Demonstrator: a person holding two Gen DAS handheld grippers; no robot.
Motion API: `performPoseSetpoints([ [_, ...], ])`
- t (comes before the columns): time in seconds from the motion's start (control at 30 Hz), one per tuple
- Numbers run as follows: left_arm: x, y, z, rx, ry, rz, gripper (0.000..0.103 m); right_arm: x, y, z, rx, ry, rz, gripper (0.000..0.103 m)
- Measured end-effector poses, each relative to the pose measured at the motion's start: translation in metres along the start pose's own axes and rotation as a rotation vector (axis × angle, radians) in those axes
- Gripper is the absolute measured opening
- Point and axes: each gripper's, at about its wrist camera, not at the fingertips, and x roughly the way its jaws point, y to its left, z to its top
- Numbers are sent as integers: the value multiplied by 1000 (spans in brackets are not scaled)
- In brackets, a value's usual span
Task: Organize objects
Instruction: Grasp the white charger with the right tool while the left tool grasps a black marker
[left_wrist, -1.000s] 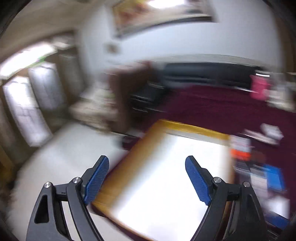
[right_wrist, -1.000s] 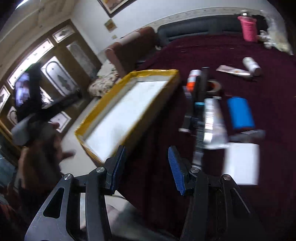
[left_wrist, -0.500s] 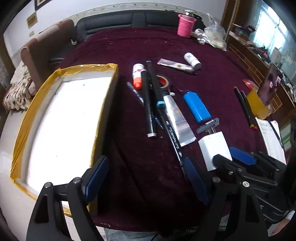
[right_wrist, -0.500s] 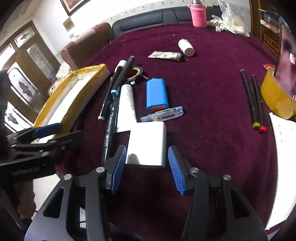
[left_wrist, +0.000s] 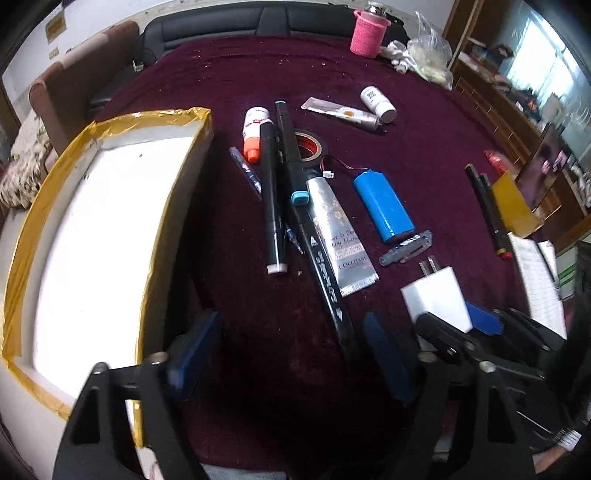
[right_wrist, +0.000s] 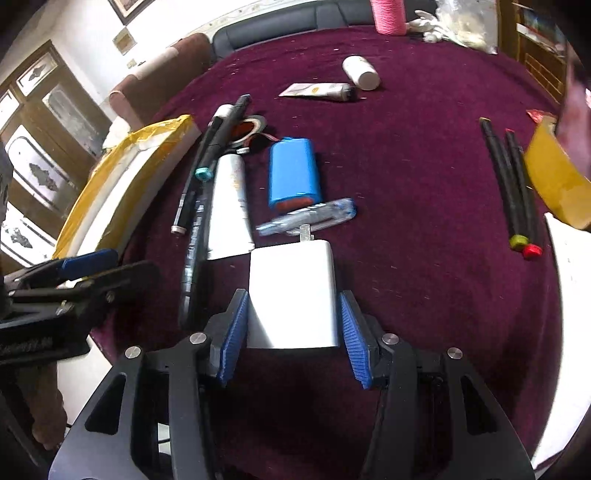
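— Where is the white charger (right_wrist: 293, 295) now?

— On the bench (right_wrist: 406, 184), near its front edge, sitting between the pads of the right claw (right_wrist: 291, 334). The pads flank its sides, but I cannot tell whether they press it or just bracket it.

— And the left claw (left_wrist: 284, 354)?

— Spread wide, holding nothing, hovering over the front of the cloth beside the tape-edged box (left_wrist: 110, 229).

— How far along, would you say?

— Barely begun, I'd judge. The box looks empty; everything lies loose.

— Anything in the way?

— The clear utility knife (right_wrist: 306, 218) lies right at the charger's prongs, the blue battery pack (right_wrist: 293, 171) just beyond, the silver tube (right_wrist: 229, 206) and black markers (left_wrist: 273, 192) to its left.
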Motion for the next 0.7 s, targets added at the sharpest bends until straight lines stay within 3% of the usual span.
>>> performPoseSetpoints([
  [0.13,17,-5,8,9,41,11,55,-3,-3,0,4,0,13,49],
  [0.33,33,-13,13,45,71,16,51,-3,-4,0,2,-12,22,49],
  [0.4,33,-13,15,55,72,27,41,-3,-5,0,6,-10,27,49],
  [0.47,30,-7,15,49,81,19,13,-2,-4,0,1,-11,23,49],
  [0.7,11,11,2,37,152,-30,13,-2,-3,0,-3,-13,27,49],
])
